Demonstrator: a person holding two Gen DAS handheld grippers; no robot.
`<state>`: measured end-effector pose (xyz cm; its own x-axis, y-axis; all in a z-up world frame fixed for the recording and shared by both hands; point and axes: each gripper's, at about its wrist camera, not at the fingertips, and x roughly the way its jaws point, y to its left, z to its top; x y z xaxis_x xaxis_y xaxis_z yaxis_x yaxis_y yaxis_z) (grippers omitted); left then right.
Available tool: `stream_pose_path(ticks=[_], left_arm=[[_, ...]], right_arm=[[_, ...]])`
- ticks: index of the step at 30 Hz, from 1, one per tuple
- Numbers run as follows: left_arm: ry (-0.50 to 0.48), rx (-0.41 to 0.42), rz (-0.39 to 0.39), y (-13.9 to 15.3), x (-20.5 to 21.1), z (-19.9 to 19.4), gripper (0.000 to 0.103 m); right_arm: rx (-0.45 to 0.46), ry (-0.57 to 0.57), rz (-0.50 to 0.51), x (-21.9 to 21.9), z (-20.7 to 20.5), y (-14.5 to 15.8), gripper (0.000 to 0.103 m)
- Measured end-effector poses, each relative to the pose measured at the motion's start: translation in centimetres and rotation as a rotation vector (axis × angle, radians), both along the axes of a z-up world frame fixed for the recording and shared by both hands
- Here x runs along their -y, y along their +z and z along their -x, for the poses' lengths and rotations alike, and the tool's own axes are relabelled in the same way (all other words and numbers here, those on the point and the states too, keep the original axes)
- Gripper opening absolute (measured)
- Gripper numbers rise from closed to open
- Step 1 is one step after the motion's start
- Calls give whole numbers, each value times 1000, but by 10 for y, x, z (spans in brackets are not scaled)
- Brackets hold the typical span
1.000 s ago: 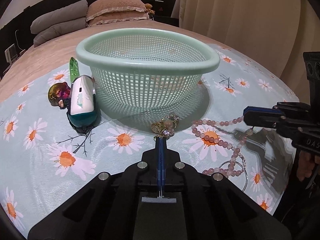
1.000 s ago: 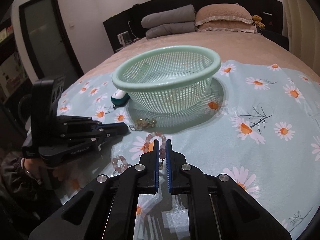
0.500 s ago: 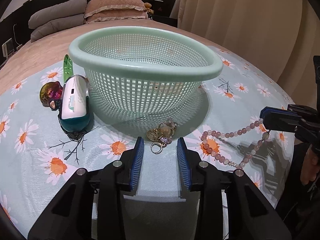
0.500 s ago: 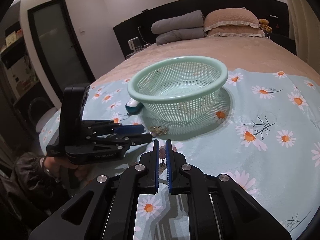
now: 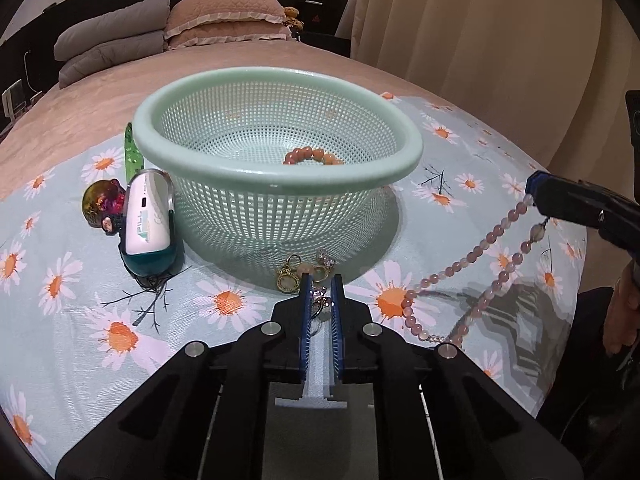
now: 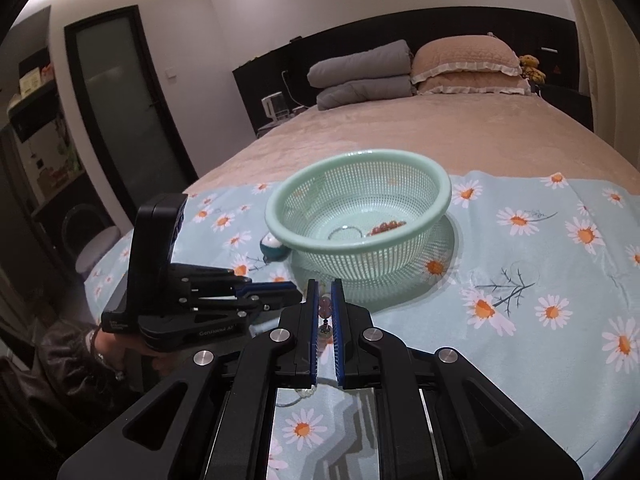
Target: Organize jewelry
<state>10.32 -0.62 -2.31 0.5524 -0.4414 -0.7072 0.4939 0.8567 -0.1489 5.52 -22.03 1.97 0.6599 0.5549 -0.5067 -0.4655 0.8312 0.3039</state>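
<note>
Right gripper (image 6: 325, 308) is clamped on the necklace (image 5: 472, 256), partly lifted; left gripper (image 5: 320, 292) pinches the charms (image 5: 304, 276) just ahead, before the basket (image 5: 276, 184). Next, carry both over its rim and release

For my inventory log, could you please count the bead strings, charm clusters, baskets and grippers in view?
Bead strings: 2 (necklace, bracelet)
charm cluster: 1
basket: 1
Grippers: 2 (left gripper, right gripper)
Total: 6
</note>
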Motion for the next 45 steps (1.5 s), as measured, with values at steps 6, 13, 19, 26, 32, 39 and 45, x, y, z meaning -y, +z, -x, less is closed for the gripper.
stream_pose_path(ticks=[6,13,19,26,32,39,45], left_arm=[[22,60,26,39,-14,13,9],[28,121,39,84,-23,6,9],[-15,166,-32,107,-4,-17,9],[-43,161,-66,99,9,-54,9],[-72,87,-54,73,15,-65,9],[-40,64,-53,68,3,-66,10],[16,93,-39,72,-1,-62,72]], right_arm=[[70,-23,-13,10,3,36,6],[156,-28,-8,14,-7,82,6],[242,-31,9,7,-29,122,6],[256,-16,22,-6,-72,126,6],[66,1,99,-26,-112,63,6],[55,5,120,-33,-110,54,6],[84,-70,119,-23,-104,56,84]])
